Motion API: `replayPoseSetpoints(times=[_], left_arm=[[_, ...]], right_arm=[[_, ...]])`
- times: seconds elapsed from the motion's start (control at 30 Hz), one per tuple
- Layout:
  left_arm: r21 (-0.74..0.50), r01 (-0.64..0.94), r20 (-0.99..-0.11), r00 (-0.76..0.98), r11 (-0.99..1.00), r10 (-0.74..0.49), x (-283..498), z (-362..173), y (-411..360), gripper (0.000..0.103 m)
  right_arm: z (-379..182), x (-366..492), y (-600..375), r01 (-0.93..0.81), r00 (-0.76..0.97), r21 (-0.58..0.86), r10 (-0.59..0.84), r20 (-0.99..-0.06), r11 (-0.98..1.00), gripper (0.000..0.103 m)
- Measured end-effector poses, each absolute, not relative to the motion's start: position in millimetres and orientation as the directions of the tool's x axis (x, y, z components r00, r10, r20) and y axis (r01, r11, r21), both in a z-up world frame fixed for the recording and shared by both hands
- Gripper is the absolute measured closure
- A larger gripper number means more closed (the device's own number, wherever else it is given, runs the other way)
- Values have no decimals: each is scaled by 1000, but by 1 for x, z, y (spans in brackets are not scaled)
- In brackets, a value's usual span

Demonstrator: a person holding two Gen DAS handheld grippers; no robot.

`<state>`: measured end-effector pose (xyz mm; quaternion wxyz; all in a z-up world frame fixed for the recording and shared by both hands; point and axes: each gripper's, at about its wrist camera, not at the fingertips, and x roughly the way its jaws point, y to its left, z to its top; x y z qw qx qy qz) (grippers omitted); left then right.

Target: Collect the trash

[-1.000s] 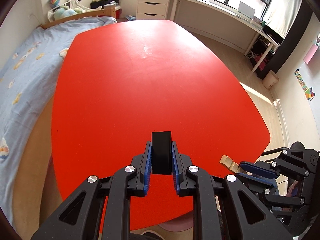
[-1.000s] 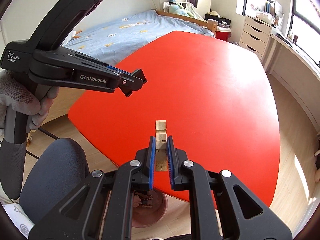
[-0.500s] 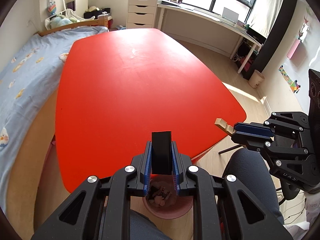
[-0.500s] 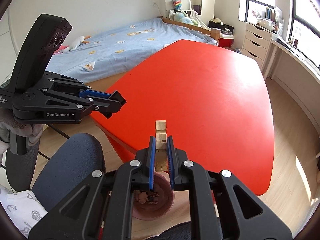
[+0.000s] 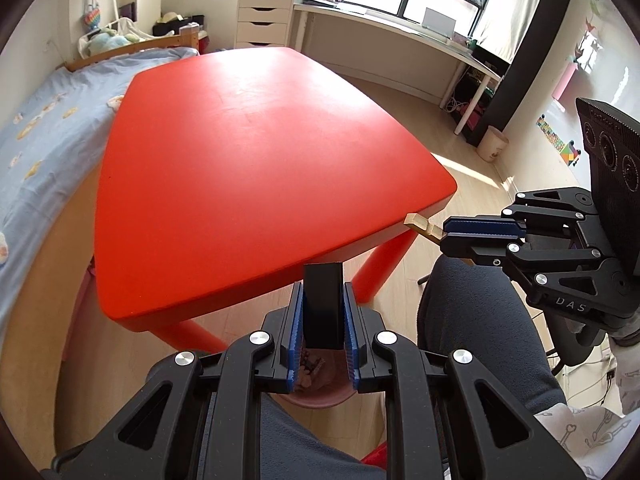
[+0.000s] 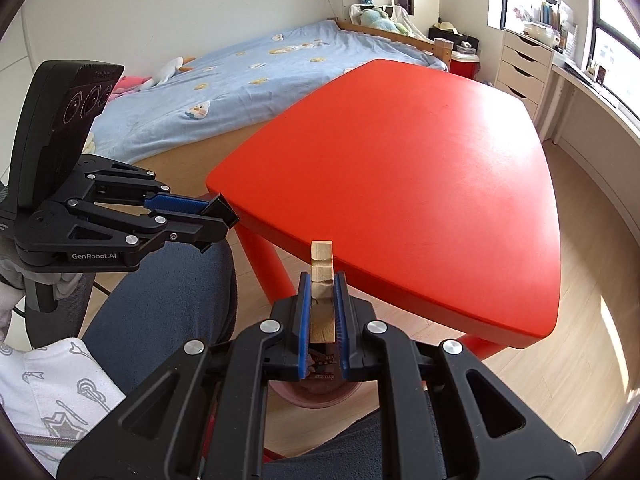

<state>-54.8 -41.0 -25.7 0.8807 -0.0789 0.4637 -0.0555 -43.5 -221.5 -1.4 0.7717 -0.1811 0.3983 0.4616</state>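
Note:
My left gripper (image 5: 323,312) is shut on a black block (image 5: 323,304) and holds it in the air, off the near edge of the red table (image 5: 248,152), above a pink bin (image 5: 316,394) on the floor. My right gripper (image 6: 321,292) is shut on a notched wooden block (image 6: 321,268), also off the table's near edge and above the same pink bin (image 6: 320,394). The right gripper shows at the right of the left wrist view (image 5: 444,236), with the wooden block's tip (image 5: 418,224) sticking out. The left gripper shows at the left of the right wrist view (image 6: 216,216).
The bin holds several scraps (image 5: 310,364). The person's legs in dark trousers (image 5: 472,312) flank it. A bed with a blue cover (image 6: 248,76) lies left of the table. White drawers (image 5: 262,20) and a long desk (image 5: 400,36) stand by the window.
Both grippers have drawn back from over the table to beyond its near edge and lower, each still holding its block. The pink bin now sits under both.

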Motion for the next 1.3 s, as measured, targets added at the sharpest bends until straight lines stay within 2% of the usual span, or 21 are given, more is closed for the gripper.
replayPoseSetpoints(times=[0.63, 0.7, 0.73, 0.77, 0.8, 0.87, 0.9, 1.03, 1.3], left_arm=[[-213, 63, -816, 537, 975, -213, -69, -43, -57, 85], [-215, 63, -814, 540, 975, -214, -68, -43, -56, 75], [-212, 58, -812, 545, 976, -209, -68, -43, -56, 57], [-213, 52, -806, 554, 976, -205, -69, -43, -54, 32], [-213, 48, -800, 565, 976, -202, -69, -42, -53, 25], [-197, 36, -799, 573, 980, -181, -70, -41, -51, 13], [-198, 31, -798, 576, 980, -179, -71, -42, -50, 13], [-204, 14, -801, 572, 979, -175, -71, -42, -44, 8], [-224, -12, -795, 580, 975, -176, -71, -40, -38, 8]], right_arm=[[-19, -54, -227, -851, 194, 158, 581, -791, 500, 92], [-20, -54, -230, -851, 198, 153, 576, -793, 503, 91], [-20, -53, -230, -850, 200, 150, 572, -795, 505, 89], [-21, -53, -231, -848, 207, 143, 566, -798, 511, 73], [-21, -52, -232, -842, 217, 139, 563, -798, 521, 42], [-20, -50, -235, -832, 227, 146, 569, -790, 535, 17], [-20, -49, -236, -828, 232, 147, 568, -790, 541, 10], [-24, -45, -238, -809, 238, 156, 557, -796, 567, 3], [-27, -41, -238, -773, 228, 190, 544, -807, 605, 3]])
